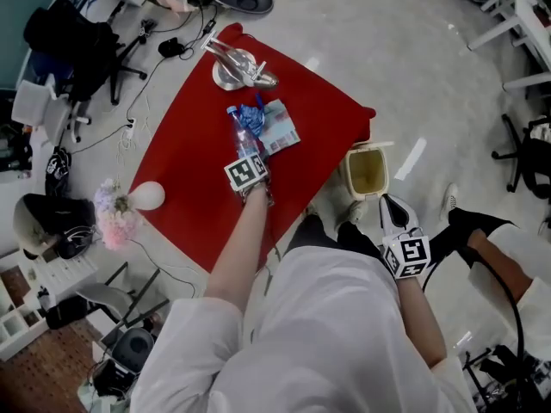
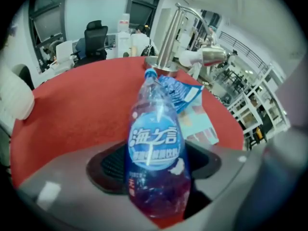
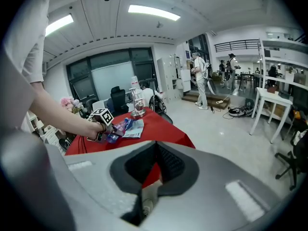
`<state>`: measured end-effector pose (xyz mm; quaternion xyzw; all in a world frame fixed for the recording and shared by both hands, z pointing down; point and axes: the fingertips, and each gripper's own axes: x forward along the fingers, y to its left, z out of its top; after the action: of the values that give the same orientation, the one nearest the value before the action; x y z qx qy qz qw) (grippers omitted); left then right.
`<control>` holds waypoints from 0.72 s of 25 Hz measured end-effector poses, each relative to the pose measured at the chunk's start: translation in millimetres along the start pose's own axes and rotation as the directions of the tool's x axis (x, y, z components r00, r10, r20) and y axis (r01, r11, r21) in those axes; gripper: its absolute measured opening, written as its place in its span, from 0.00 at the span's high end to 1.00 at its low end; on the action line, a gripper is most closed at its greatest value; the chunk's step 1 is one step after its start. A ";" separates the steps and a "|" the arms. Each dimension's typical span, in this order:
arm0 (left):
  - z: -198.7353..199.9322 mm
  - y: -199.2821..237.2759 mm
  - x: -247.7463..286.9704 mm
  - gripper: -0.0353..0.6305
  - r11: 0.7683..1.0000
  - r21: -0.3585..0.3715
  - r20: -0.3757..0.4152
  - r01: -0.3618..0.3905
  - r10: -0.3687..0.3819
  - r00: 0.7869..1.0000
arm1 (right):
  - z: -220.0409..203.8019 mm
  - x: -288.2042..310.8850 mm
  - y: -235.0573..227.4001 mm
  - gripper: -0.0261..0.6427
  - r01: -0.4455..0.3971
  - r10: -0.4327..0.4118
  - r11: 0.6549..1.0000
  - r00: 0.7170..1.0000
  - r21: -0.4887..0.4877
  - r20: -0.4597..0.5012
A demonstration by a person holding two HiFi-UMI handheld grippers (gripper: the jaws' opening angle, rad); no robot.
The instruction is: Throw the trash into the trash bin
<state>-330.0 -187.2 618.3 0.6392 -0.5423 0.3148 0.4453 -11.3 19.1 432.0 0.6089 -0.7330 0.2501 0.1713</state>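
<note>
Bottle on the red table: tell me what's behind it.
In the left gripper view, a blue wrapper and a flat packet lie behind the bottle, a metal stand farther back. The bottle covers the wrapper's near edge.

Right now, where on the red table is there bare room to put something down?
The widest bare patch of red cloth lies between the bottle and the white round object at the left edge. A smaller one is at the corner beyond the wrapper, toward the bin. The middle strip, from the metal stand to the bottle, is crowded.

Bright overhead strip lights point(image 3: 153, 12), fisheye-warped dark corners, blurred foreground
</note>
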 end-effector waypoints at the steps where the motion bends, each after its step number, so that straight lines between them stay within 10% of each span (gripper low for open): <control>1: -0.1 2.4 -2.8 0.41 1.000 0.005 0.009 -0.001 0.001 1.000 | -2.1 -2.0 -1.2 0.96 0.001 -0.001 1.000 1.000 0.003 0.000; 18: -54.2 -98.7 -69.2 0.42 0.971 0.160 0.027 0.179 -0.185 0.982 | -35.0 -29.1 -34.1 0.96 -0.002 0.002 0.999 1.000 0.040 0.007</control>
<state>-244.3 -107.8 556.5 0.7257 -0.4642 0.3007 0.4093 26.1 58.2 449.8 0.6125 -0.7290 0.2627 0.1561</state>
